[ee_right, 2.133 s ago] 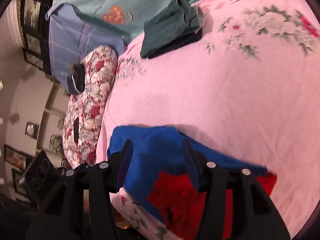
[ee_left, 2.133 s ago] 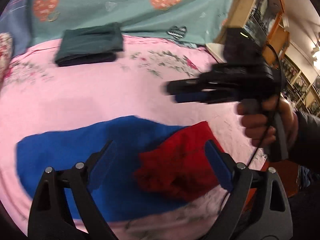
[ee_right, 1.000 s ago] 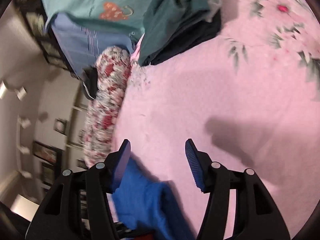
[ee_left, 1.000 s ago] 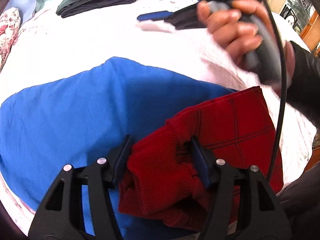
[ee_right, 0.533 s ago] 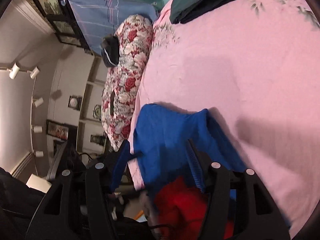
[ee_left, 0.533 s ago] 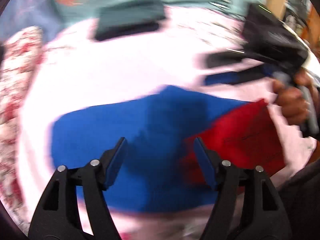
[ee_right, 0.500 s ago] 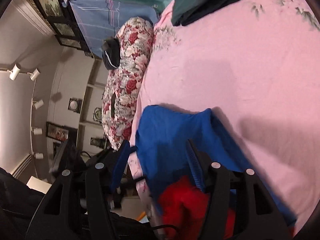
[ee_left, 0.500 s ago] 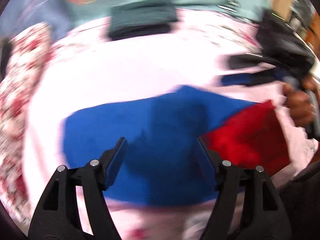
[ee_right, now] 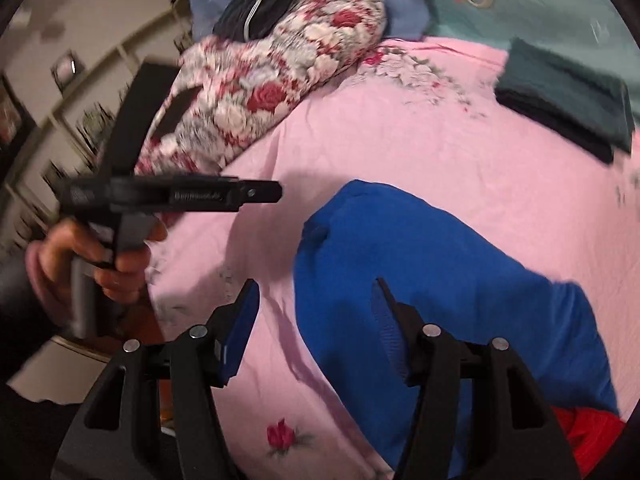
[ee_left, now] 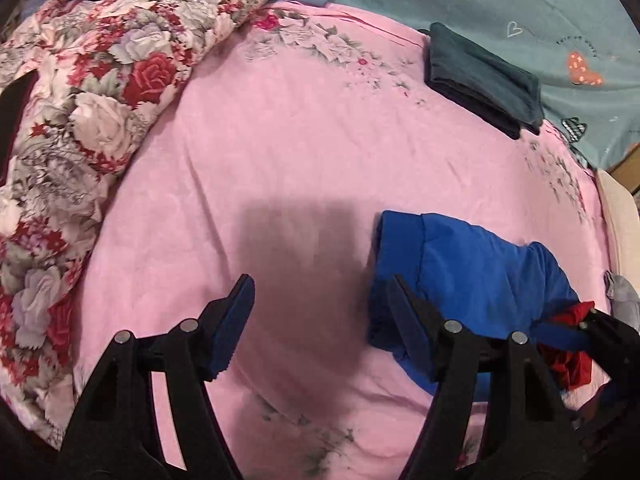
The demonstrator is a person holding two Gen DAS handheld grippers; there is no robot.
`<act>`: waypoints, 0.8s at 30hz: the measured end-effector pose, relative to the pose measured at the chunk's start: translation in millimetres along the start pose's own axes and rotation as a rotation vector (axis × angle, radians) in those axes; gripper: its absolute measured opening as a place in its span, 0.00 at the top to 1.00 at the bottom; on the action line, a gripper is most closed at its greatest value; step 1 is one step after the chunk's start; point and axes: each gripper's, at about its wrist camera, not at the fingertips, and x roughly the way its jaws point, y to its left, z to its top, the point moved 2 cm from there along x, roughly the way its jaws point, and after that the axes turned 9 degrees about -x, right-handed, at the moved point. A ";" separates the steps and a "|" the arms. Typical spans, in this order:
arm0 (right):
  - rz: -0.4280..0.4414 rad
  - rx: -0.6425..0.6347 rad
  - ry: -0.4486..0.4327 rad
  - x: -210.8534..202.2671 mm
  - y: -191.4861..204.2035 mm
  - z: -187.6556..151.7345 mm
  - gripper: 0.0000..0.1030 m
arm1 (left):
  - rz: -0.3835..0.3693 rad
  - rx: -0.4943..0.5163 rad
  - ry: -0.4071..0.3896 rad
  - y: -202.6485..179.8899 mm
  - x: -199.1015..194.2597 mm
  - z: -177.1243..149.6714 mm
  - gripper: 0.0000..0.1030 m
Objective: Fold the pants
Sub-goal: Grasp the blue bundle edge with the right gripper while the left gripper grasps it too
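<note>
Two hand-held grippers, left point(ee_left: 320, 316) and right point(ee_right: 316, 316), both gaping empty, one blue pants point(ee_right: 420, 264).

Both wrist views low over the pink bedsheet point(ee_left: 320, 140), sharing blue pants point(ee_right: 440, 264), right somewhat blurred.

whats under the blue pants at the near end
A red garment pokes out beneath the blue pants, both lying on the pink bedsheet. How far the red runs underneath is covered.

I'm seeing soft matt blue cloth pants point(ee_left: 472, 276), a smooth pink bedsheet point(ee_left: 304, 152) faintly creased, and matt black plastic on my left gripper point(ee_left: 320, 320).
</note>
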 end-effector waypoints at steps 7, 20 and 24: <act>-0.272 -0.163 0.125 79.0 36.6 3.6 0.43 | -0.089 0.004 0.028 19.1 7.7 16.6 0.32; -0.466 -0.063 0.050 54.9 27.9 1.8 0.79 | -0.360 0.058 0.274 -21.5 53.8 55.4 0.31; -0.495 -0.008 0.003 29.4 19.4 0.9 0.79 | -0.486 0.002 0.417 -36.5 64.5 46.4 0.20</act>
